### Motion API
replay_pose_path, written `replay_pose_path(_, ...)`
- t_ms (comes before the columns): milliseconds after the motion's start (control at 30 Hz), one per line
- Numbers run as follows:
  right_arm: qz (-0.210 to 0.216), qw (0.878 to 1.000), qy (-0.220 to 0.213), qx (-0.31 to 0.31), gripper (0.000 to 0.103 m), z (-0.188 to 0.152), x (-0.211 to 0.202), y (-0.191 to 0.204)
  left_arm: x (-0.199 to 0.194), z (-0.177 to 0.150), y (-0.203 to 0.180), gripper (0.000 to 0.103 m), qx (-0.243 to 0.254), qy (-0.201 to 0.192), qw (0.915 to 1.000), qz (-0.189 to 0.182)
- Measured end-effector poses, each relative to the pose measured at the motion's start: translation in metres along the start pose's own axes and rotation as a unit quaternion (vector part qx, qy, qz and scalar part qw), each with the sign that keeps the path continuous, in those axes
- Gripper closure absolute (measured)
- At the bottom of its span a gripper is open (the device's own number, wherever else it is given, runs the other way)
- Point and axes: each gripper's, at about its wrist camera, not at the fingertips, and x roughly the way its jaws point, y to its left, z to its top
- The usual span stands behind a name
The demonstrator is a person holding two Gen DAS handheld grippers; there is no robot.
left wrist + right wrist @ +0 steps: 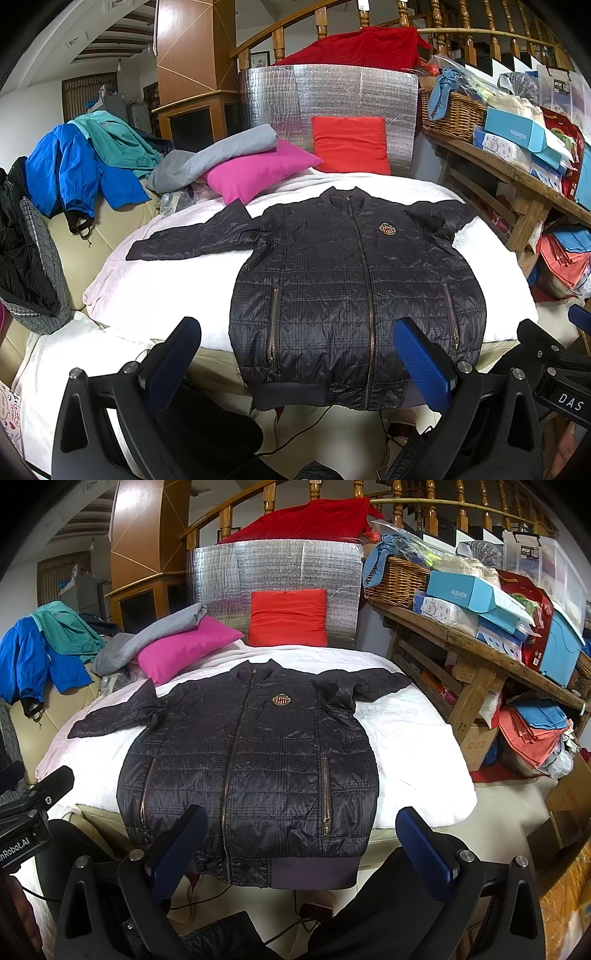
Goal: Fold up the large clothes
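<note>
Jacket (343, 288) flat, collar far, hem near

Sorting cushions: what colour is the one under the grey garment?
Pink cushion, clearest in the left wrist view.

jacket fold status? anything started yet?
Done: the jacket lies flat, front up and zipped, on the white blanket, both sleeves spread out. In hand: nothing. The left gripper and right gripper are both open, hovering near the hem, holding no fabric. Left: every fold, sleeves in and then the body.
</note>
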Motion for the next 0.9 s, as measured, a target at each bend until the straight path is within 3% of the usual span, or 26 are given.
replay_pose_path(300, 0.0, 1.0, 0.002, 0.0, 0.0, -0.001, 0.003, -0.001, 0.0, 0.001, 0.001, 0.0, 0.0, -0.003, 1.0, 0.001)
replay_pose_path(467, -0.002, 1.0, -0.02, 0.012, 0.0, 0.011, 0.005, -0.008, 0.005, 0.013, 0.005, 0.0, 0.001, -0.018, 0.9998, 0.007)
replay_pose_path(767, 0.012, 0.991, -0.101, 0.087, 0.0, 0.076, 0.036, -0.048, 0.047, 0.089, 0.011, 0.0, -0.01, -0.104, 0.9935, 0.045)
replay_pose_path(900, 0.027, 0.985, -0.117, 0.127, 0.0, 0.103, 0.063, -0.073, 0.078, 0.117, 0.011, 0.0, -0.016, -0.112, 0.9929, 0.036)
